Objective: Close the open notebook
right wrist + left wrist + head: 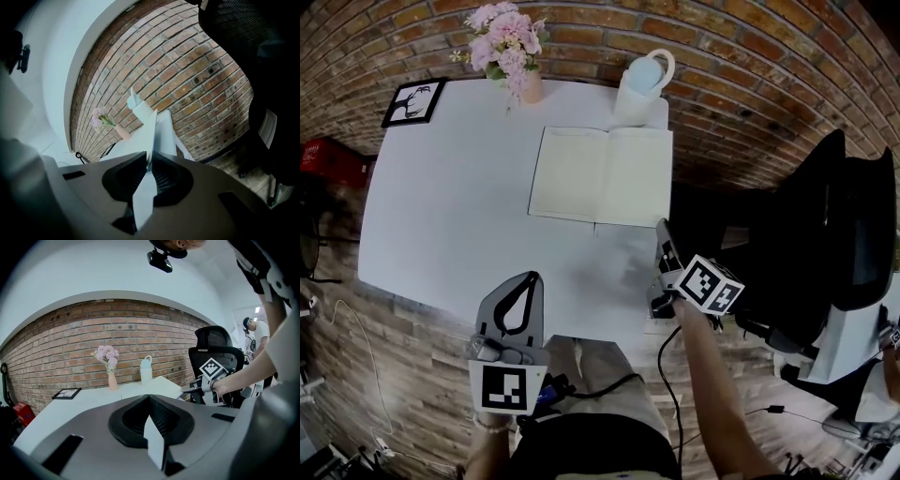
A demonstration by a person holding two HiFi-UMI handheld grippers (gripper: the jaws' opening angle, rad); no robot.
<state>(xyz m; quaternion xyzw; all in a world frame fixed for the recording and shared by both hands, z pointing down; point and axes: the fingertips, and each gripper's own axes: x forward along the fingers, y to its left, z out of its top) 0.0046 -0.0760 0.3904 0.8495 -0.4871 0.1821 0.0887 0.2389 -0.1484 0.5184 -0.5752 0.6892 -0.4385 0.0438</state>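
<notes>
White table top fills the middle, with a brick wall behind the table's far side. A black chair stands off the table's right side. The notebook lies open and flat on the table's far right part, both pale pages facing up. The right gripper is at the table's right side, with its tips at the notebook's near right corner. Its jaws are pinched on a thin white edge. That edge looks like the notebook's corner, but the view is tilted, so I am not sure. The left gripper hangs over the table's near edge, well apart from the notebook. Its jaws are pressed together with nothing in them. A white jug stands at the table's far right corner. Pink flowers in a vase stand at the table's far edge. A small black-framed picture lies at the table's far left corner.
</notes>
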